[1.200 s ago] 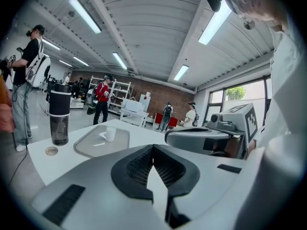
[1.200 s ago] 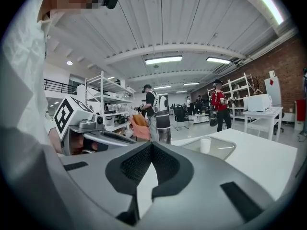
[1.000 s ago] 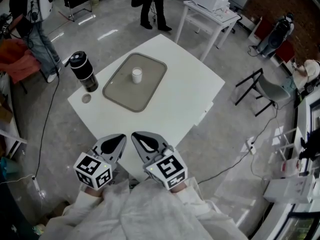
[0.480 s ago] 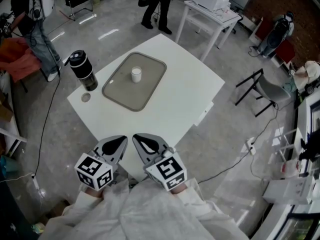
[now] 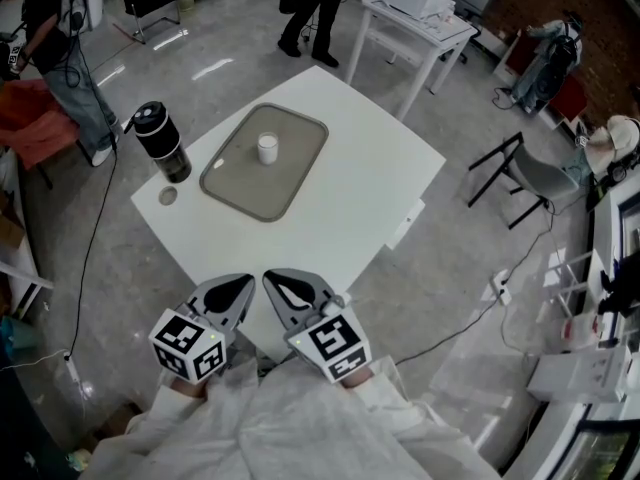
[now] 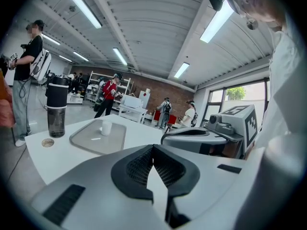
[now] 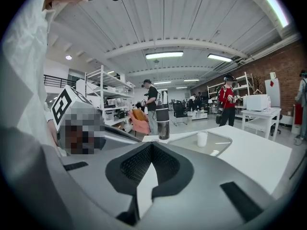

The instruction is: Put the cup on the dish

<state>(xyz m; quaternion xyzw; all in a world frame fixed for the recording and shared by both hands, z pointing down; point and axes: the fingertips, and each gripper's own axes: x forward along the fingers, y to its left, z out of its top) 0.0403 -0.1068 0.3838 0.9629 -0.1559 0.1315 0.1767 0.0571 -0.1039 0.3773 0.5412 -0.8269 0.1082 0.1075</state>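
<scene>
A small white cup stands upright inside a grey rounded dish on the far left part of the white table. Both grippers hover side by side over the table's near corner, well short of the dish. My left gripper is shut with nothing in it, and my right gripper is shut and empty too. The left gripper view shows the cup on the dish beyond the closed jaws. From the right gripper the cup appears ahead to the right.
A dark bottle stands at the table's left corner with a small round disc beside it. A folding chair is right of the table and another white table behind it. People stand in the background; a cable lies on the floor.
The head view has drifted slightly. Grippers, cup and dish keep their places; only people in the background have moved.
</scene>
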